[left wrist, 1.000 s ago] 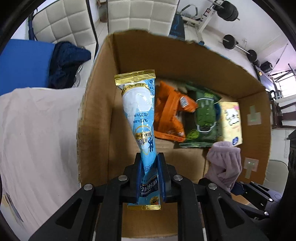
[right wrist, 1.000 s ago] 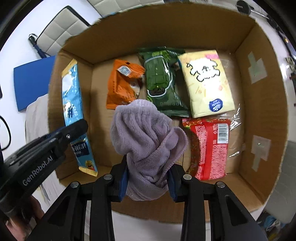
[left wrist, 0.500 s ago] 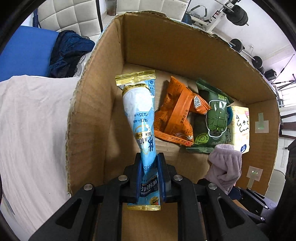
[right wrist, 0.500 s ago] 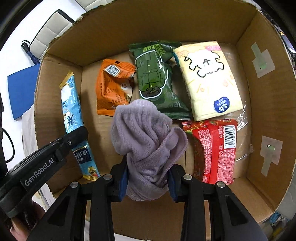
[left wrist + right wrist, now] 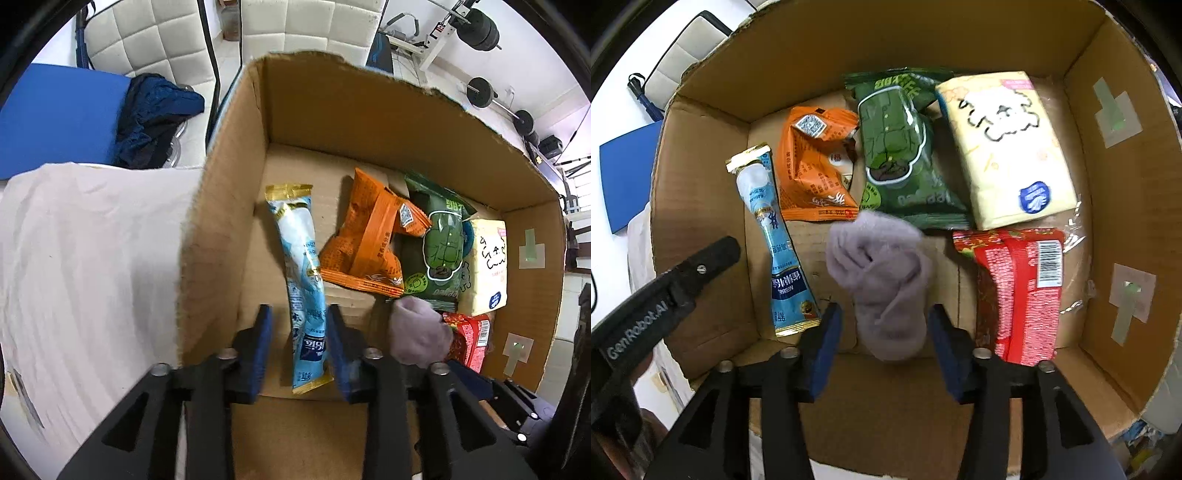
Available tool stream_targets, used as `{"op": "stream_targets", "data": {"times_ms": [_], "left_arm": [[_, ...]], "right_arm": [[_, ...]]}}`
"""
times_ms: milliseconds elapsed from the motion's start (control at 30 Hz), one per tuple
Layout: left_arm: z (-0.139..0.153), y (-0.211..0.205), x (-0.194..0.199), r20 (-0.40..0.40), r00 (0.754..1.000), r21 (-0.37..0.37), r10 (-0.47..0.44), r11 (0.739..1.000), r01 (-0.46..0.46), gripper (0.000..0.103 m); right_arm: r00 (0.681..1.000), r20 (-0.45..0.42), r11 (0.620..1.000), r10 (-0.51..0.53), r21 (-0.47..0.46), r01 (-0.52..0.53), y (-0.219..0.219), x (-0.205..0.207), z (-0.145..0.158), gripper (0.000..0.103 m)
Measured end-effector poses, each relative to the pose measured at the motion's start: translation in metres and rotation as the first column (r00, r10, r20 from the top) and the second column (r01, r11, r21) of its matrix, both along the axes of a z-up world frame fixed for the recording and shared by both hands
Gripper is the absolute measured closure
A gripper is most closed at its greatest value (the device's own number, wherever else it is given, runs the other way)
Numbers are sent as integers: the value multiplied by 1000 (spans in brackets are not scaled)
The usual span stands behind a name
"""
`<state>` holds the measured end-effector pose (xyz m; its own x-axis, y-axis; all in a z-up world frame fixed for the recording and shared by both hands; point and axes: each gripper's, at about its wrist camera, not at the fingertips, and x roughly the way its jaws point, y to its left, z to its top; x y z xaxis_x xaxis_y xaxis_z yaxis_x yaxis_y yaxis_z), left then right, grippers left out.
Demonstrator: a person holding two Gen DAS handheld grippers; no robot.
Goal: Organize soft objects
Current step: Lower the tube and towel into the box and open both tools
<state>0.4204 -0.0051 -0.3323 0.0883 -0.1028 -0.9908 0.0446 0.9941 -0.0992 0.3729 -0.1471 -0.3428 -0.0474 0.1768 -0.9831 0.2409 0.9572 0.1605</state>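
A cardboard box (image 5: 229, 206) (image 5: 701, 177) holds several soft packs. My left gripper (image 5: 298, 328) is open over the box's left side; the long blue pouch (image 5: 301, 269) (image 5: 775, 236) lies between its fingers, free of the pads. My right gripper (image 5: 884, 332) is open too; the lilac sock (image 5: 882, 273) (image 5: 417, 332) sits loose between its fingers on the box floor. Behind lie an orange pack (image 5: 812, 166), a green pack (image 5: 901, 155), a pale yellow tissue pack (image 5: 1004, 144) and a red pack (image 5: 1023, 291).
The box stands on a table with a pale cloth (image 5: 85, 266). Behind are white padded chairs (image 5: 147, 37), a blue panel (image 5: 51, 114) with dark blue clothing (image 5: 155, 114), and gym weights (image 5: 480, 26). The left gripper's body (image 5: 657, 306) shows in the right wrist view.
Both grippers have opened. The blue pouch and the lilac sock are released and have dropped to the box floor. Both grippers sit lower in the box.
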Motion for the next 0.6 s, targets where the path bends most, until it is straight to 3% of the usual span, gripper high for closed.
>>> {"op": "stream_targets", "data": {"times_ms": [67,200,267,400,467,600], "left_arm": [[5,2,-2,17,1000,-1,4,1000,-4,58],[14,6,-6,40,999,-14,1,1000,0,31],[18,3,-9,46,999,-6,-12,1000,12,18],[26,-4,-16,71,997,24,-38,999,36,7],[31,-3,-20,90,995,26,-41,999,39,6],[44,-4,-30,118,992,25,-44,999,42,6]], "right_arm": [[1000,-2,1000,4,1,-4,2,1,4,35],[1000,23,999,18,-29,-18,3,1,14,26],[999,37,998,32,-57,-30,3,0,21,12],[995,74,989,60,-139,-49,-2,-1,42,5],[993,91,985,69,-163,-54,-5,-4,50,0],[990,120,974,77,-221,-49,-16,-10,62,0]]}}
